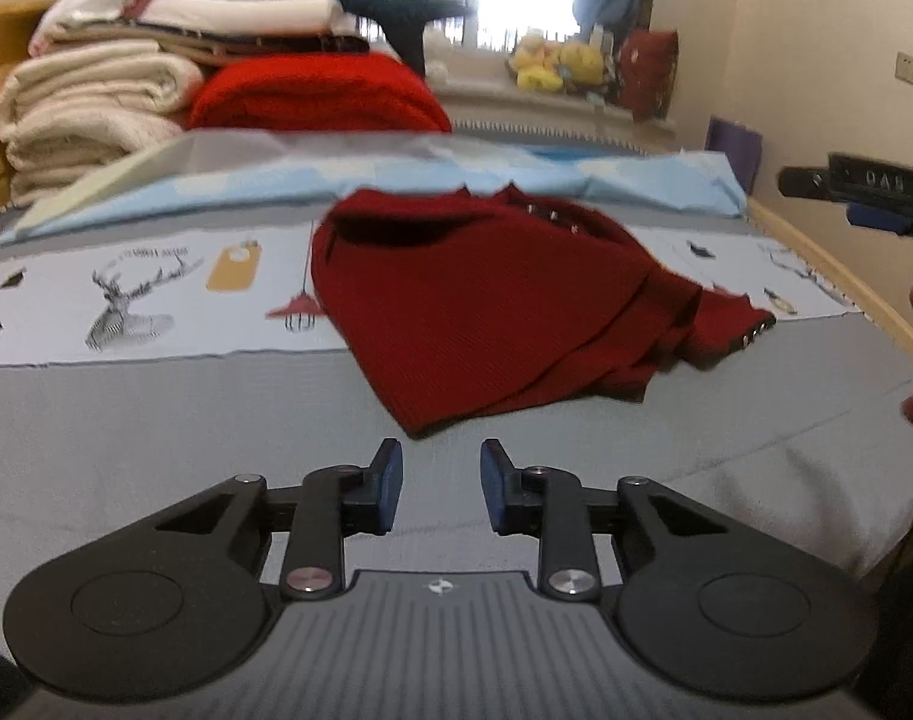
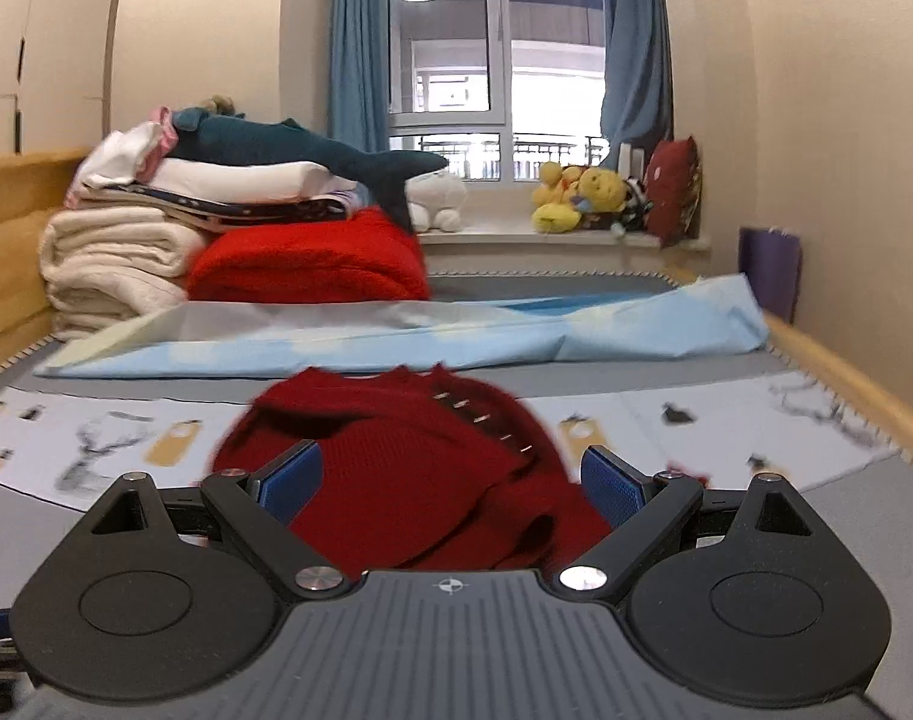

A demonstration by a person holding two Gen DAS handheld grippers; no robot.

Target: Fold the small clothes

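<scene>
Dark red sweater (image 1: 492, 312) lying crumpled on bed (image 1: 156, 420), mid-mattress. Left gripper (image 1: 441, 489) released, jaws apart, just short of its near hem, holding nothing. Right gripper (image 2: 450, 483) spread wide over sweater, nothing pinched. Folded blankets (image 2: 120, 252) stacked far left.

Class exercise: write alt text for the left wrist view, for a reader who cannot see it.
The open left gripper hovers just short of a crumpled dark red garment lying on a grey bed cover. Folded blankets are stacked behind.

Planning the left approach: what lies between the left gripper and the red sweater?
Only bare grey bedcover lies between the left gripper and the red sweater, per the left wrist view.
</scene>
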